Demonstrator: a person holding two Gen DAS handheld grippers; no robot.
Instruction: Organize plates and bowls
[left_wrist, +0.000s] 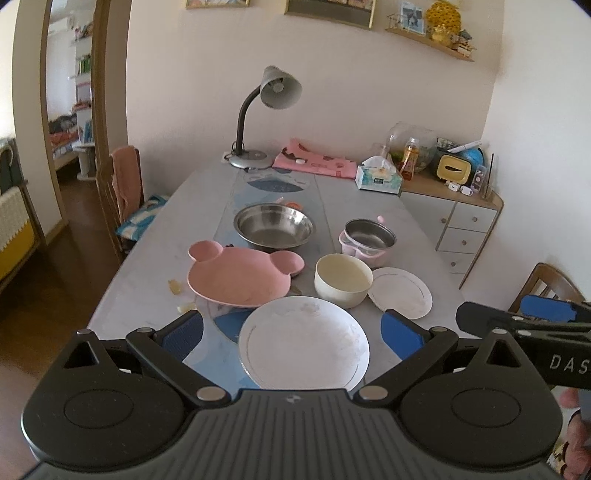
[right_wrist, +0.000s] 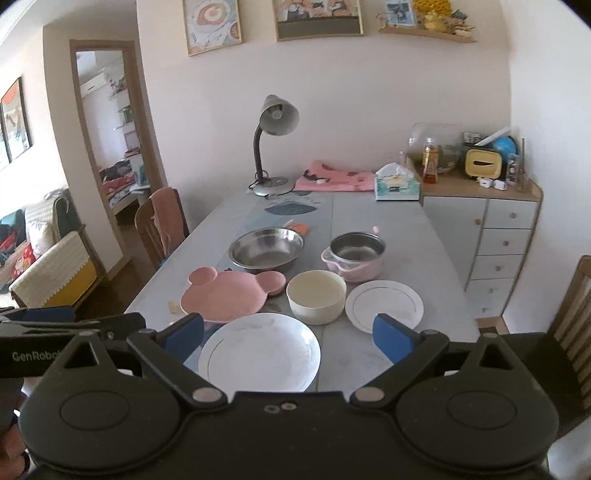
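A large white plate (left_wrist: 303, 341) (right_wrist: 258, 352) lies nearest the front edge of the grey table (left_wrist: 147, 273). Behind it sit a pink bear-shaped plate (left_wrist: 240, 277) (right_wrist: 231, 293), a cream bowl (left_wrist: 343, 278) (right_wrist: 316, 295) and a small white plate (left_wrist: 400, 291) (right_wrist: 384, 301). Farther back stand a wide steel bowl (left_wrist: 273, 225) (right_wrist: 266, 249) and a steel bowl inside a pink pot (left_wrist: 369, 236) (right_wrist: 356, 254). My left gripper (left_wrist: 291, 328) is open above the large plate. My right gripper (right_wrist: 288, 332) is open too, holding nothing, and shows at the right edge of the left wrist view (left_wrist: 546, 317).
A desk lamp (left_wrist: 258, 114), pink cloth (left_wrist: 314, 160) and tissue box (left_wrist: 378, 177) occupy the far end. A drawer cabinet (left_wrist: 461, 221) with clutter stands right of the table. Wooden chairs stand left (left_wrist: 118, 192) and right (right_wrist: 576, 332). Food scraps (left_wrist: 177, 288) lie beside the pink plate.
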